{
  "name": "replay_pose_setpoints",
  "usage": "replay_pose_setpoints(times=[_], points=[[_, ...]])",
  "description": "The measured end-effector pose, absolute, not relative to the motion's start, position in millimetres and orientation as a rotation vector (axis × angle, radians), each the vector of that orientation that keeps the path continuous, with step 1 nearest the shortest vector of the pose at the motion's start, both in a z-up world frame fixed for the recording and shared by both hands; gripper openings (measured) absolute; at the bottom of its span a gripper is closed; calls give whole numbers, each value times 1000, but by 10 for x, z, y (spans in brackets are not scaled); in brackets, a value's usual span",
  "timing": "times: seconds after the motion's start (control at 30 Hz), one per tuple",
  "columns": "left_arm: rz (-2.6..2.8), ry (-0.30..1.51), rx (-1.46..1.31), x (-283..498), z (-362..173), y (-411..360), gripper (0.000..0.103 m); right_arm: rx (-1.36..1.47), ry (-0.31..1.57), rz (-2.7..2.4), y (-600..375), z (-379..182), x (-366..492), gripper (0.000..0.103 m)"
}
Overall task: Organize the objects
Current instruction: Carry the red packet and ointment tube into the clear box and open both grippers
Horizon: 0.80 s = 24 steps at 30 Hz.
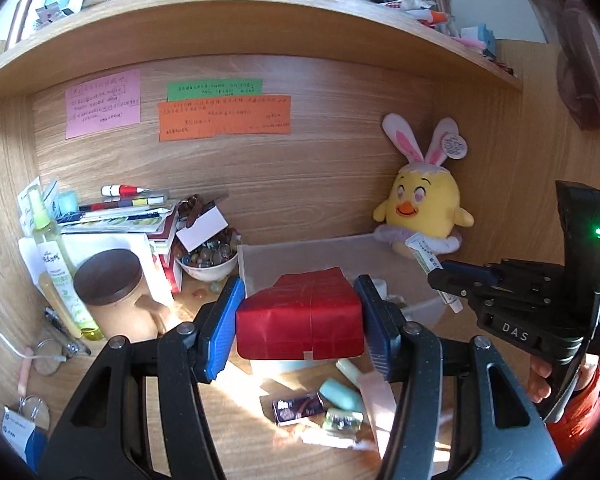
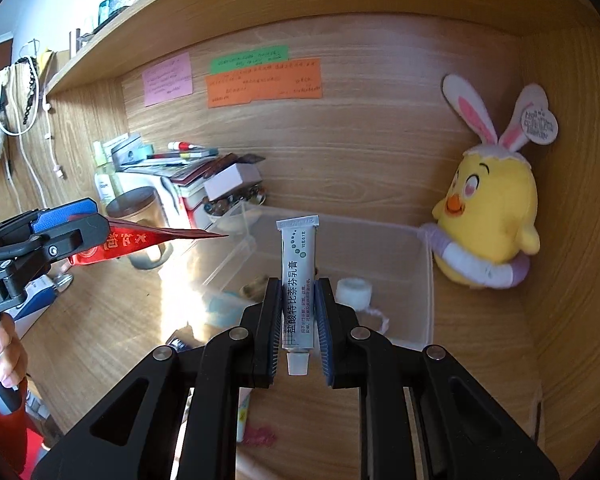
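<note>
My left gripper (image 1: 300, 316) jaws clamp the red packet (image 1: 300, 314), my right gripper (image 2: 298, 320) jaws pinch the ointment tube (image 2: 298, 280) upright, cap toward me — clear bin (image 2: 426, 280) lies just ahead below both, right nearer.

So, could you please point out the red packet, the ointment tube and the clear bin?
red packet (image 1: 300, 316), left wrist view, front face.
ointment tube (image 2: 298, 280), right wrist view, printed body.
clear bin (image 2: 427, 280), right wrist view, right wall.
</note>
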<state>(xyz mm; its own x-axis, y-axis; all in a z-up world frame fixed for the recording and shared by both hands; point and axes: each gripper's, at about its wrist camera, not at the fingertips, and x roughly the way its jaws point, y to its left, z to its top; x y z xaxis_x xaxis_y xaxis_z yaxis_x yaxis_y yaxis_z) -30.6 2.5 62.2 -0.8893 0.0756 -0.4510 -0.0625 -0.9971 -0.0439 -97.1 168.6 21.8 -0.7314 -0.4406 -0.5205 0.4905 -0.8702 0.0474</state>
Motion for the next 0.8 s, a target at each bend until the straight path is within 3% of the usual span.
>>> replay_pose_setpoints(times=[0.8], points=[[2967, -35, -879, -1371, 279, 41, 56, 869, 237, -2553, 1470, 13, -1750, 15]])
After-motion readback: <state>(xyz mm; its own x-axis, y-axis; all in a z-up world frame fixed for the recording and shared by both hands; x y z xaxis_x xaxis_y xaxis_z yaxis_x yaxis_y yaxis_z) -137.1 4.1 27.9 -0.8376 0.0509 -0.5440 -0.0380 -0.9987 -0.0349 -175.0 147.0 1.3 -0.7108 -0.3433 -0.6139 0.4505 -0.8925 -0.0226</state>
